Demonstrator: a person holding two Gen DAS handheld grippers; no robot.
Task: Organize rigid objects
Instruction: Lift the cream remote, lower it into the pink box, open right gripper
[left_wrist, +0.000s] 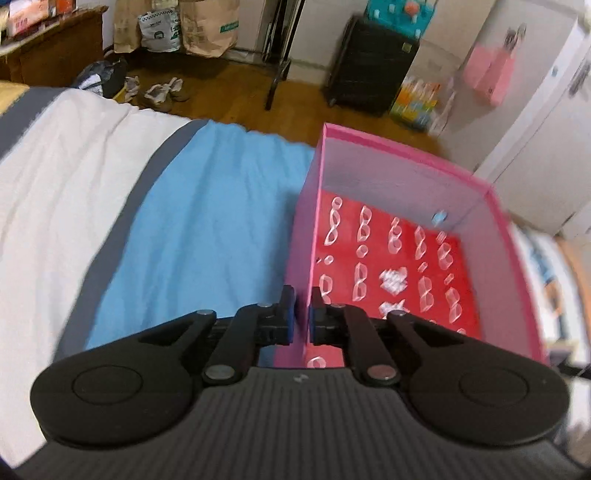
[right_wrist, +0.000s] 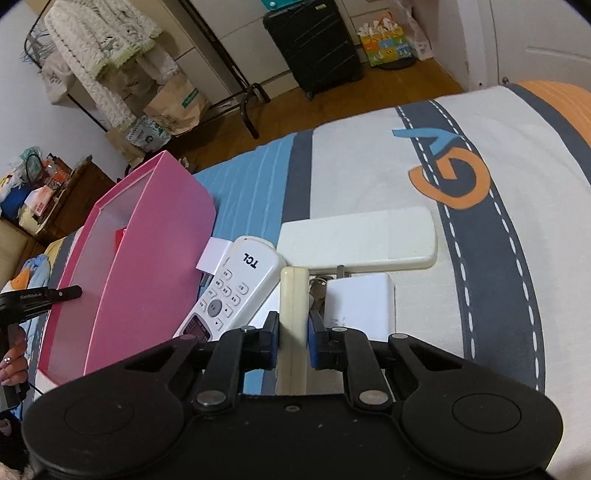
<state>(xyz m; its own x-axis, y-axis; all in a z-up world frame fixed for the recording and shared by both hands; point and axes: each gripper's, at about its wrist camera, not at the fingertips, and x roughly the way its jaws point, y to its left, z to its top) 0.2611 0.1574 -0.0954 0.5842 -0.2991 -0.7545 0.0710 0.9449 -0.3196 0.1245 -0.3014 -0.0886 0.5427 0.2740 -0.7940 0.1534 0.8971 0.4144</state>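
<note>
Left gripper: fingers pinch the wall of one pink box, apparently steadying it for loading. Right gripper: fingers clamped on one cream bar, on edge. On the bed beside the box: one remote, two white blocks.

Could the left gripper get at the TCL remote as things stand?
Probably not directly. The left gripper straddles the pink box's wall, and the remote lies beyond the box's far side, so the box stands between them.
</note>
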